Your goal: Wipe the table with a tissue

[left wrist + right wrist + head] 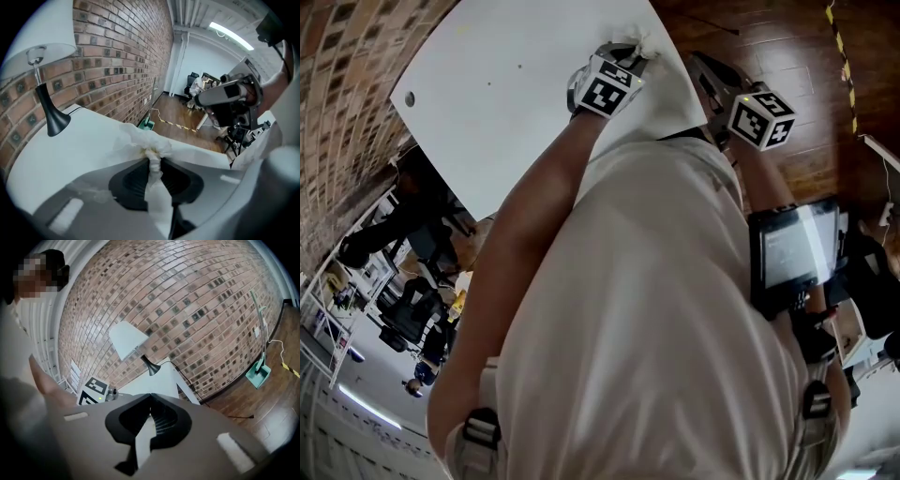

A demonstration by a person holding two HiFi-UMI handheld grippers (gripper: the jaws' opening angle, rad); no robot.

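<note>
The left gripper point(152, 161) is clamped on a bunched tissue point(149, 146), which rests on the white table point(93, 145) right by its edge. In the head view the right gripper point(701, 67) hangs at 3 o'clock of the tissue, off the table and over the wooden floor point(769, 37). Its jaws are together and empty. No dirt or wiped track shows, so I judge most of the top is left to cover. In that view the edge drops away at 3 o'clock of the tissue. In the left gripper view, open tabletop runs toward 9 o'clock, up to the lamp point(49, 115) by the brick wall point(122, 56).
</note>
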